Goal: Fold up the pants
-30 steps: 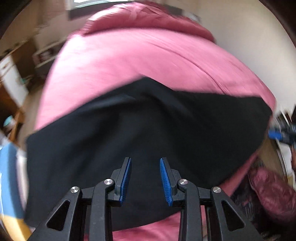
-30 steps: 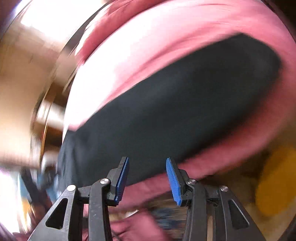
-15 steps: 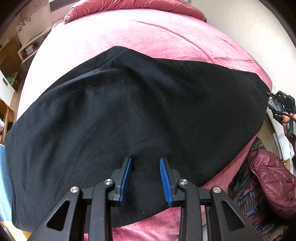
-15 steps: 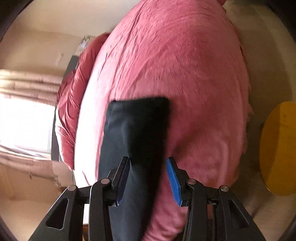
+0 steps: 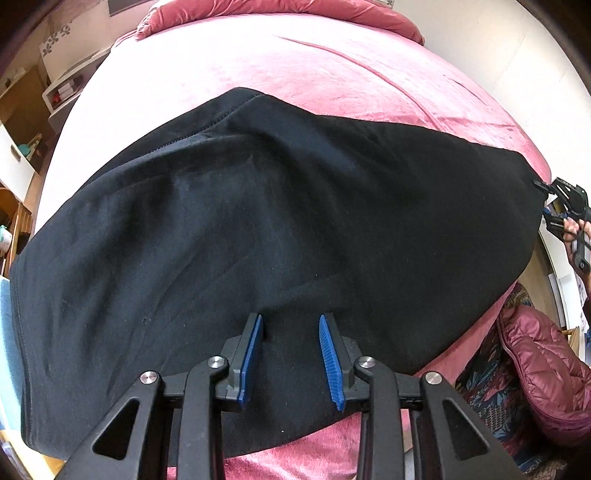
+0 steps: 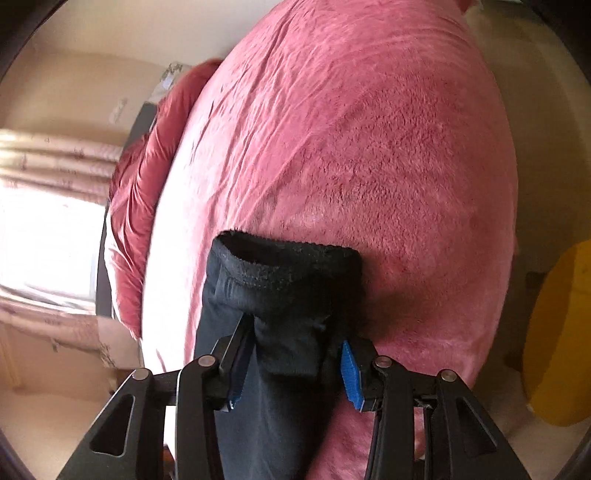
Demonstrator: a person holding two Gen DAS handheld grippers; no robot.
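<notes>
Bed w/ pink plush blanket (image 5: 280,74), red pillows (image 5: 280,7) at far end. Black pants (image 5: 280,206) lie spread flat across the blanket. Left hand-held gripper (image 5: 291,354) hovers over the near edge – blue pads apart, nothing between them. Right hand-held gripper (image 6: 295,363) at the pants' cuff end (image 6: 291,269); fabric bunched between the jaws – whether the pads press it, can't tell.

No readable text, labels, brands or numbers anywhere.
</notes>
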